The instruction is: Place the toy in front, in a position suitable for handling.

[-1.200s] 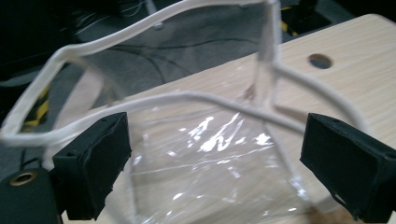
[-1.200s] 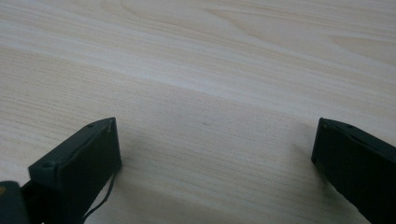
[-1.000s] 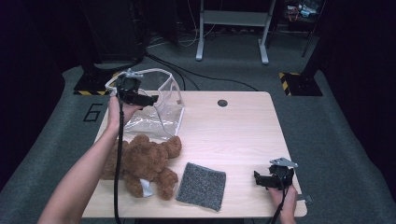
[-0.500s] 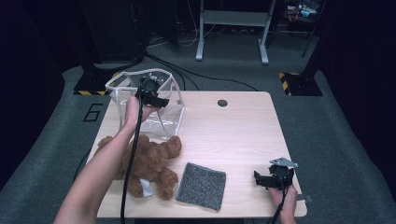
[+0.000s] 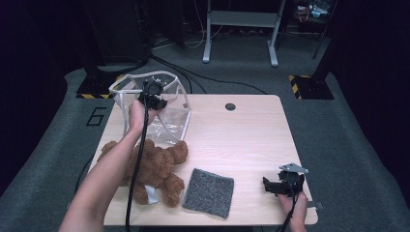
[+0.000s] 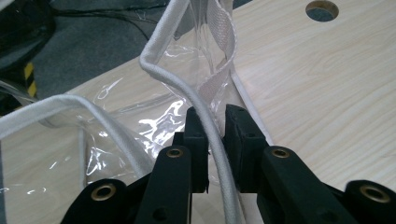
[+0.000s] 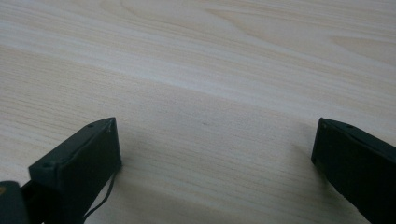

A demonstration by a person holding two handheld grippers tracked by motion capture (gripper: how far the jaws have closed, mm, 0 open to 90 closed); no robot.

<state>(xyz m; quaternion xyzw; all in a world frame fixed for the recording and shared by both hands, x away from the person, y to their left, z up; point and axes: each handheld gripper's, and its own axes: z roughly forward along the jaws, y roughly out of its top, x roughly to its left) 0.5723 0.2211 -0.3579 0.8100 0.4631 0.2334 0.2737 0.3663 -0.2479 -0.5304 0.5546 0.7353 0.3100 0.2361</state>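
A clear plastic bag point(image 5: 164, 118) with white piping stands open at the table's back left. My left gripper point(image 5: 153, 96) is shut on the bag's white rim point(image 6: 215, 140) and holds it up. A brown teddy bear point(image 5: 154, 166) lies on its back at the front left, partly under the person's left forearm. Beside the bear, toward the front middle, lies a grey cloth square point(image 5: 209, 192). My right gripper point(image 5: 283, 184) rests low at the front right corner, its jaws wide open over bare wood point(image 7: 210, 126), with nothing between them.
A round cable hole point(image 5: 230, 106) sits at the back middle of the wooden table point(image 5: 251, 140). A metal stand point(image 5: 239, 29) and cables are on the floor behind. The left gripper's cable point(image 5: 138, 164) runs along the forearm over the bear.
My left gripper has moved right with the bag's rim, pulling the bag's mouth wider and higher. The right gripper has stayed in place.
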